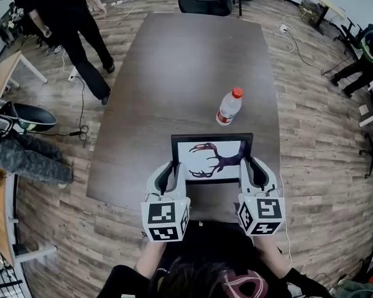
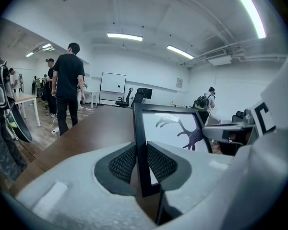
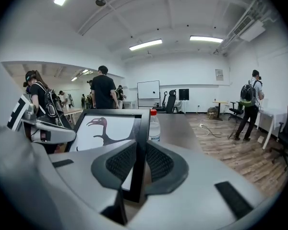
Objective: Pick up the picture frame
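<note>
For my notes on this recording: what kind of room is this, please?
Probably an open office or lab workspace: a long brown table, a black office chair, a whiteboard on a stand, and ceiling strip lights.

Black picture frame (image 1: 212, 158), white print of a dark creature, tilted, apparently clear of the table (image 1: 174, 73).

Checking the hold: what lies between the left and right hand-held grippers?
The picture frame spans that gap, its side edges clamped in the left hand-held gripper and the right hand-held gripper; the head view shows it.
</note>
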Tool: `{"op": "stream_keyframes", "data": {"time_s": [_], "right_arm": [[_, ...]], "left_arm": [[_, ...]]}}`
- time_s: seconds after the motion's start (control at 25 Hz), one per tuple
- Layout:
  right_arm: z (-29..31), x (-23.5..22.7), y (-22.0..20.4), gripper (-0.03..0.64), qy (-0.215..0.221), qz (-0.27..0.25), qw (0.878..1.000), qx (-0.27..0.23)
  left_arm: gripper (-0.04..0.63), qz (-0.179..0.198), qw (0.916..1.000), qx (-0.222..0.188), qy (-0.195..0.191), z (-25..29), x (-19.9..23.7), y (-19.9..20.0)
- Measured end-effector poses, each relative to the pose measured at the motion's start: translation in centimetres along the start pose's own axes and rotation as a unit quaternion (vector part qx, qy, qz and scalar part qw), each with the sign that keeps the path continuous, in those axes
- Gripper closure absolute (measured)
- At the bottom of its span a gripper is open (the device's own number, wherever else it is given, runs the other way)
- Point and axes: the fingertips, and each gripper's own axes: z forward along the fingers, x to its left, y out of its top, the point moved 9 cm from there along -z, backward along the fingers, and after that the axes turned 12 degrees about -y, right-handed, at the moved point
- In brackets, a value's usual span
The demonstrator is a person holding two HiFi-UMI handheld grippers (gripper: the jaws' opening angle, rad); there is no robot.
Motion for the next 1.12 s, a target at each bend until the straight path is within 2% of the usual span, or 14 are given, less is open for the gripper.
{"op": "stream_keyframes", "data": {"time_s": [0.28,1.12], "right_arm": [[-1.2,0.1,1.1,0.543,-0.006,-0.005,0.999,-0.031],[-1.1,1.0,1.0,0.541,-0.004,-0.008,0.999,-0.034]], "left_arm": [[0.520,0.011,0.9996,-0.026,-0.004,-1.0,-0.4,0.8],[0.518,0.032,0.9991,-0.029,0.003,-1.7,0.1,1.1]]}}
